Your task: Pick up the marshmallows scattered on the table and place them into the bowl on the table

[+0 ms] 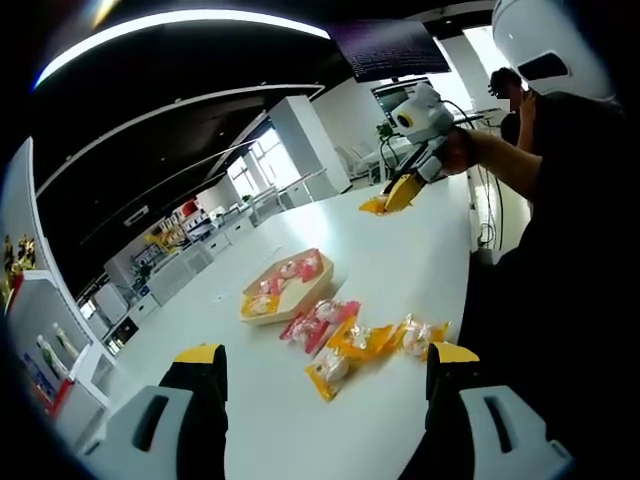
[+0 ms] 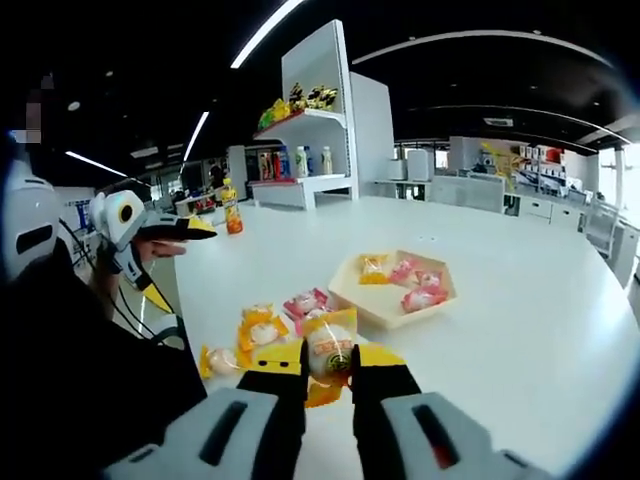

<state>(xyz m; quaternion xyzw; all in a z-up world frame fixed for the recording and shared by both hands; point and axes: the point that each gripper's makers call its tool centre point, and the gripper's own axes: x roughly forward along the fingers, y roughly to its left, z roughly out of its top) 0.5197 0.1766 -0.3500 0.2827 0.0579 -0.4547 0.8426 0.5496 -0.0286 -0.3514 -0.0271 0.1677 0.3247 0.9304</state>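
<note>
A beige hexagonal bowl (image 1: pixel 268 317) (image 2: pixel 385 312) sits mid-table and holds several pink and yellow marshmallow packets. More packets lie beside it: a pink one (image 1: pixel 320 322) (image 2: pixel 305 302) and yellow ones (image 1: pixel 335 365) (image 2: pixel 258 325). My left gripper (image 1: pixel 328 355) hovers over them, its jaws wide apart and empty; in the right gripper view it hangs at the left (image 2: pixel 172 260). My right gripper (image 2: pixel 328 362) is shut on a yellow-wrapped marshmallow packet (image 2: pixel 330 350), lifted above the table. In the left gripper view that gripper (image 1: pixel 398 195) is raised at the upper right with the yellow packet.
The white table (image 2: pixel 520 330) stretches wide around the bowl. A person in dark clothing (image 1: pixel 560 250) stands at its edge, holding the grippers. A white shelf with bottles (image 2: pixel 300 150) and a yellow bottle (image 2: pixel 232 215) stand at the table's far end.
</note>
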